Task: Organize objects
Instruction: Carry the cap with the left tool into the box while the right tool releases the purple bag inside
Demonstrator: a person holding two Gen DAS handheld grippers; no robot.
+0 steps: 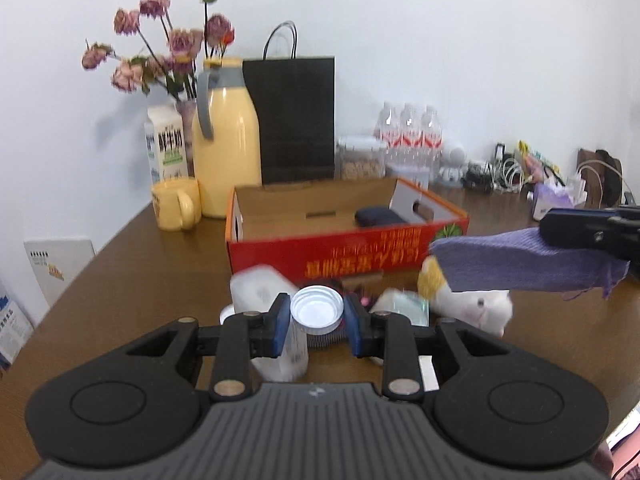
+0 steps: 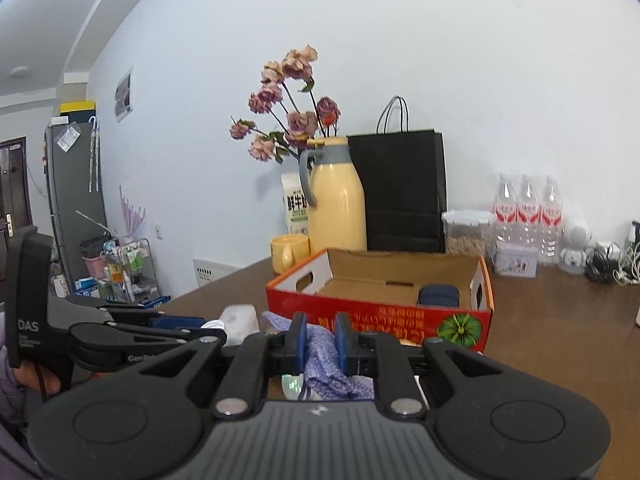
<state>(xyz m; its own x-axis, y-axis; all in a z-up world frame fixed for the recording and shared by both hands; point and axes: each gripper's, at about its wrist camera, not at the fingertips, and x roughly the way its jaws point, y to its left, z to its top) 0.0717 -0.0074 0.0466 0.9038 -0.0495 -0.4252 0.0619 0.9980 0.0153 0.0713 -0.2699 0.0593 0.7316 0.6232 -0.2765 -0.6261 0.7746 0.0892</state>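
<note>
Brown wood-grain surface (image 1: 120,264) runs back to a white wall, carrying a red cardboard box (image 1: 344,252) at mid-frame with a dark blue pouch (image 1: 378,216) inside it. Behind the box stand a yellow thermos jug (image 1: 226,140), a yellow mug (image 1: 176,204), a milk carton (image 1: 166,144), dried roses (image 1: 168,40), a black paper bag (image 1: 294,120) and water bottles (image 1: 408,132). At lower centre of the left wrist view, the left hand-held gripper (image 1: 317,322) pinches a white plastic bottle (image 1: 316,308) at its open mouth, above blurred clutter. In the right wrist view the right hand-held gripper (image 2: 321,344) is clamped on a purple cloth (image 2: 320,356), just in front of the box.
</note>
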